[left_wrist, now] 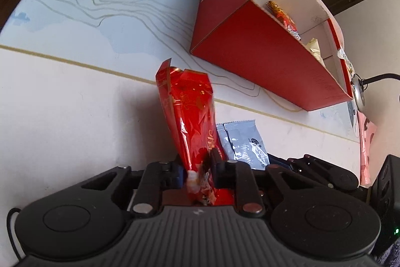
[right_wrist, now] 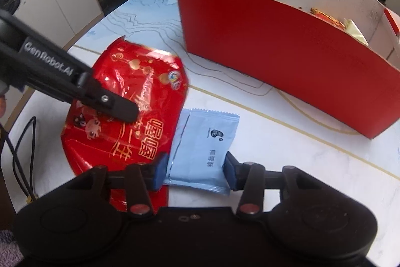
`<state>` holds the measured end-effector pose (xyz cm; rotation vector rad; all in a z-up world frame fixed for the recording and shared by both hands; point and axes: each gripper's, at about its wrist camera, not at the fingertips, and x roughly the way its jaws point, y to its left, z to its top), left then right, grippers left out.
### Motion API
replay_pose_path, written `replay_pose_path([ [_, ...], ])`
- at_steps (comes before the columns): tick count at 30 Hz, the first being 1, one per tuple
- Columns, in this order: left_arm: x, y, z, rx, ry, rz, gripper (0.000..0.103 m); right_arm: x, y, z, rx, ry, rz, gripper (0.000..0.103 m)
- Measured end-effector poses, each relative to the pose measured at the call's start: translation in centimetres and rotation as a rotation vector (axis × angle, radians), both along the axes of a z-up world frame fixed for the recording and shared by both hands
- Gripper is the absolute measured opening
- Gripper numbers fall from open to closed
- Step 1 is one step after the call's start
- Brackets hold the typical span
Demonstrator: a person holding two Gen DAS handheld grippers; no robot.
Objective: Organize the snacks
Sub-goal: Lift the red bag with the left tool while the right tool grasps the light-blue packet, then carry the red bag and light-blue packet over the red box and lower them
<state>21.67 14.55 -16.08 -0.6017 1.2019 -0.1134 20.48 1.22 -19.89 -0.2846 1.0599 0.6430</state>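
Note:
My left gripper (left_wrist: 197, 167) is shut on a shiny red snack bag (left_wrist: 192, 114), which stands up edge-on between the fingers. In the right wrist view the same red bag (right_wrist: 140, 96) shows its broad face, with the left gripper's finger (right_wrist: 117, 106) pressed on it. A pale blue snack packet (right_wrist: 205, 149) lies flat on the table beside the red bag; it also shows in the left wrist view (left_wrist: 242, 147). My right gripper (right_wrist: 195, 172) is open, its pads on either side of the blue packet's near end. A red cardboard box (right_wrist: 275, 46) with white inside holds a few snacks (right_wrist: 327, 16).
The round white and blue marbled table (left_wrist: 87, 29) carries everything. The box (left_wrist: 262, 61) stands at the far right of it. A pink packet (left_wrist: 366, 142) lies at the table's right edge by a lamp head (left_wrist: 358, 91). A black cable (right_wrist: 20, 154) hangs at the left.

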Motion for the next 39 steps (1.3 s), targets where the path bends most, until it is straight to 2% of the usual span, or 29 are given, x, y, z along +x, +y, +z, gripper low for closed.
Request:
replay_pose_path([
  [7,-0.7,-1.0,2.4,0.038,-0.054,-0.028,0.013,-0.4,-1.5,1.1,0.028,-0.024,-0.061,0.044],
  [10,-1.1,-1.7,3.6,0.088,-0.078,-0.053,0.012,-0.5,-2.4,2.4,0.042,-0.041,-0.083,0.044],
  [16,-1.6,-2.4,6.3,0.119,-0.101,-0.076,0.012,-1.0,-4.1,5.8,0.068,-0.088,-0.104,0.044],
  [24,-1.6,-3.2,12.0,0.185,-0.2,-0.105,0.012,-0.3,-6.3,10.7,0.085,-0.183,-0.131,0.044],
  [32,1.9,-4.3,17.3,0.267,-0.31,-0.104,0.012,3.3,-7.3,13.8,0.096,-0.279,-0.171,0.044],
  [39,6.5,-5.7,18.7,0.342,-0.33,-0.109,0.012,7.7,-7.3,14.4,0.083,-0.312,-0.194,0.044],
])
